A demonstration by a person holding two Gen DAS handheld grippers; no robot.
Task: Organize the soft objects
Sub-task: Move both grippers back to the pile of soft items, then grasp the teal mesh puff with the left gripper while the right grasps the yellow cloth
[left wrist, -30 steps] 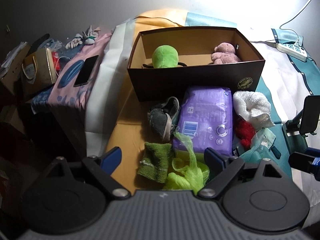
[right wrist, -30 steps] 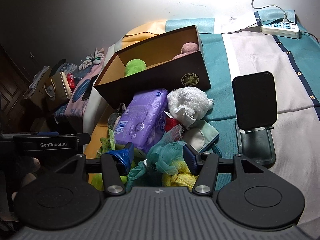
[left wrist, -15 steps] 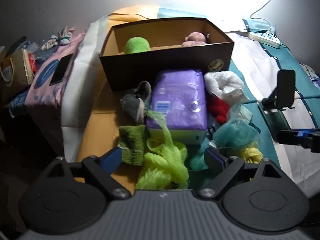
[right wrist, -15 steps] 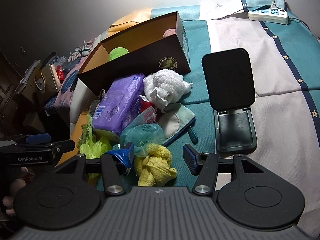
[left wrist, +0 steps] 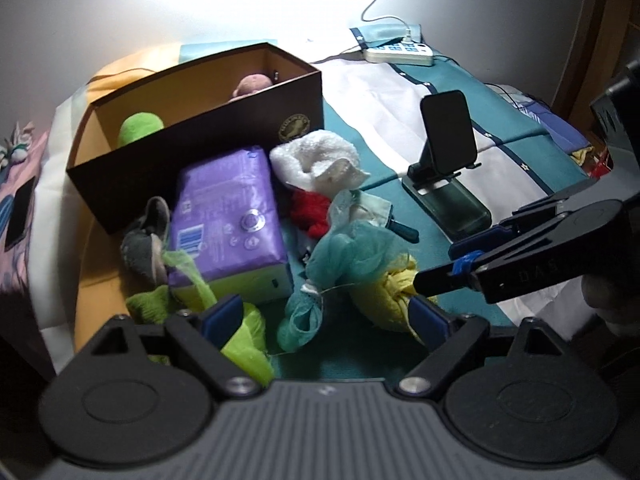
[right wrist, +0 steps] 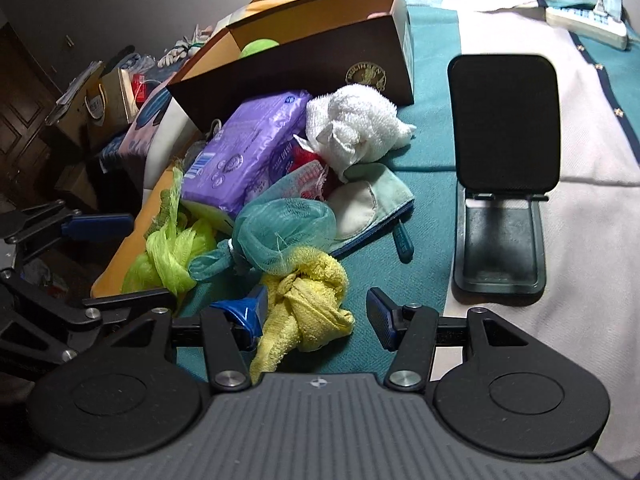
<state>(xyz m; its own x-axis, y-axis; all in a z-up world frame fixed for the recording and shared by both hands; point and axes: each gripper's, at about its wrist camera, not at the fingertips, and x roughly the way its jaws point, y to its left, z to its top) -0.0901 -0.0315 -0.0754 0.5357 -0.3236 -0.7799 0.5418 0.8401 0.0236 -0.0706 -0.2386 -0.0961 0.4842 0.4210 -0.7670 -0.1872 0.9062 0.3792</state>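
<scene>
Bed (right wrist: 600,208): yellow cloth (right wrist: 308,304) lengthwise toward right gripper (right wrist: 316,312).

The right hand-held gripper (right wrist: 316,316) hangs with fingers spread around a knotted yellow cloth (right wrist: 308,300) beside teal mesh (right wrist: 280,232).

Support surface is a bed (right wrist: 432,128), covered in teal, white and orange cloth panels. Sitting directly on it: open brown box (left wrist: 208,152) at the back, purple pack (left wrist: 228,216) in front of it, white towel (right wrist: 356,128) just beside the pack. Nearer the cameras: teal mesh pouf (right wrist: 280,228), knotted yellow cloth (right wrist: 308,300), lime mesh (right wrist: 172,252), pale pouch (right wrist: 368,204), grey slipper (left wrist: 144,240), all bunched and touching. Black phone stand (right wrist: 500,208) stands apart on the teal and white. White power strip (left wrist: 400,54) at the far edge.
</scene>
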